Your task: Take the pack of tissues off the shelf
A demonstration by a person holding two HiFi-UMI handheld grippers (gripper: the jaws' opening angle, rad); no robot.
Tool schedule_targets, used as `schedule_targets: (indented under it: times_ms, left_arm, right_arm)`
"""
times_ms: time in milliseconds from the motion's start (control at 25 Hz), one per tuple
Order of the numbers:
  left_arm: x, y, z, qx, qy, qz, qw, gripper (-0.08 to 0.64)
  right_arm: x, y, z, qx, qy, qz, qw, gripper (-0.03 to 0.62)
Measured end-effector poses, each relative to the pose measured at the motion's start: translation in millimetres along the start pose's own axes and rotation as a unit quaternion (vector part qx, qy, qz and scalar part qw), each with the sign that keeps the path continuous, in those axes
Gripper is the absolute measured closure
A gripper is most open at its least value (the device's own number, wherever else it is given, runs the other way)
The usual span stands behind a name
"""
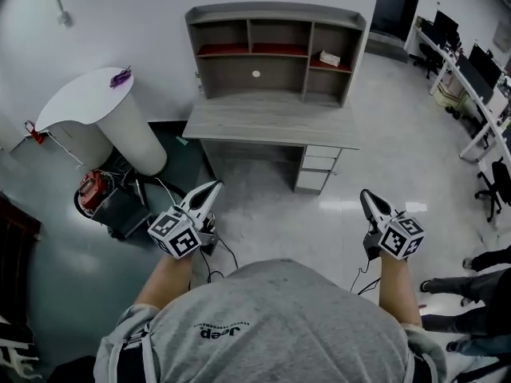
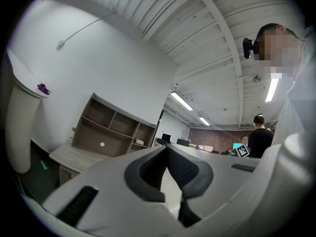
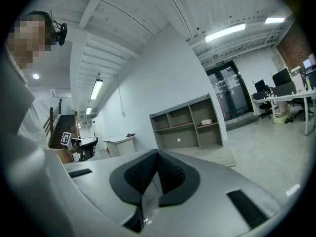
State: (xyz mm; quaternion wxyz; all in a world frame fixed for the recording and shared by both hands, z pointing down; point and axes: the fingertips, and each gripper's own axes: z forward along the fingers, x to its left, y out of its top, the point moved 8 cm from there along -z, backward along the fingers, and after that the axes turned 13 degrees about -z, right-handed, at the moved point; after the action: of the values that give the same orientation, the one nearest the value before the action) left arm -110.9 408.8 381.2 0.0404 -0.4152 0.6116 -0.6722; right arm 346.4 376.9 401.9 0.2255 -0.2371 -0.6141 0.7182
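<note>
Here, in the head view, we hold the left gripper (image 1: 209, 194) and the right gripper (image 1: 369, 202) out in front of our grey shirt, well apart from each other and well short of the desk (image 1: 271, 122). Each has its two jaws drawn together to a point, with nothing between them. The shelf (image 1: 275, 50) stands along the desk's back edge. The pack of tissues (image 1: 330, 57) lies in the shelf's right-hand column, on the red board near its right wall. Drawers (image 1: 318, 168) sit under the desk's right end. Left of the desk is a white counter (image 1: 96, 106) with a small purple object (image 1: 121, 76) near its far edge.

In the left gripper view the jaws meet at their tips and hold nothing. The shelf (image 2: 113, 130) shows beyond them to the left, and the pack of tissues (image 2: 139, 142) is only a small pale speck at its right end. A person (image 2: 257, 137) in a dark top stands far off to the right.

In the right gripper view the jaws are likewise pressed together and empty. The shelf (image 3: 185, 127) rises behind them, and the pack of tissues (image 3: 206, 122) rests on the middle board of its right column.
</note>
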Motion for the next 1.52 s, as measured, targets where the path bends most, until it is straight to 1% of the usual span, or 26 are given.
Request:
schedule_targets:
  times_ms: [120, 240, 400, 520, 680, 840, 920, 1040, 1200, 1360, 1520]
  left_arm:
    - [-14.4, -11.7, 19.7, 0.012, -0.005, 0.002, 0.9999, 0.540]
    - [-24.7, -16.1, 32.9, 0.026, -0.008, 0.010, 0.9996, 0.540]
    - [-28.3, -16.9, 45.9, 0.038, -0.004, 0.010, 0.9992, 0.540]
    - [-31.1, -17.4, 56.0, 0.046, -0.008, 0.014, 0.9988, 0.540]
    - [-27.5, -16.7, 72.8, 0.053, -0.021, 0.017, 0.9982, 0.540]
    - [-14.6, -20.4, 88.1, 0.052, -0.031, 0.011, 0.9981, 0.540]
    - [-4.9, -20.0, 95.4, 0.052, -0.034, 0.003, 0.9981, 0.540]
    - [12.9, -15.6, 105.5, 0.054, -0.037, 0.001, 0.9979, 0.540]
    - [49.4, -5.6, 124.1, 0.050, -0.043, -0.005, 0.9978, 0.540]
    - [109.0, 9.8, 142.2, 0.052, -0.043, -0.012, 0.9976, 0.540]
    - [181.0, 33.3, 171.9, 0.061, -0.037, -0.036, 0.9968, 0.540]
  right_arm:
    - [-16.6, -4.9, -16.2, -0.001, -0.003, 0.003, 1.000, 0.595]
    - [-26.6, -10.1, -27.8, -0.006, -0.004, 0.010, 1.000, 0.594]
    - [-34.5, -22.0, -36.5, -0.011, -0.007, 0.023, 1.000, 0.594]
    - [-36.3, -29.1, -37.5, -0.006, -0.006, 0.032, 0.999, 0.594]
    - [-40.6, -28.5, -35.4, -0.006, -0.009, 0.030, 0.999, 0.594]
    - [-50.2, -28.9, -34.3, -0.003, -0.025, 0.021, 0.999, 0.594]
    - [-54.0, -28.8, -28.5, 0.003, -0.031, 0.023, 0.999, 0.594]
    - [-59.7, -25.8, -13.2, 0.014, -0.033, 0.017, 0.999, 0.594]
    - [-71.5, -23.5, 23.1, 0.020, -0.040, 0.013, 0.999, 0.594]
    - [-77.9, -29.2, 86.5, 0.032, -0.039, 0.012, 0.999, 0.594]
    - [-88.1, -23.6, 165.1, 0.033, -0.049, 0.029, 0.998, 0.594]
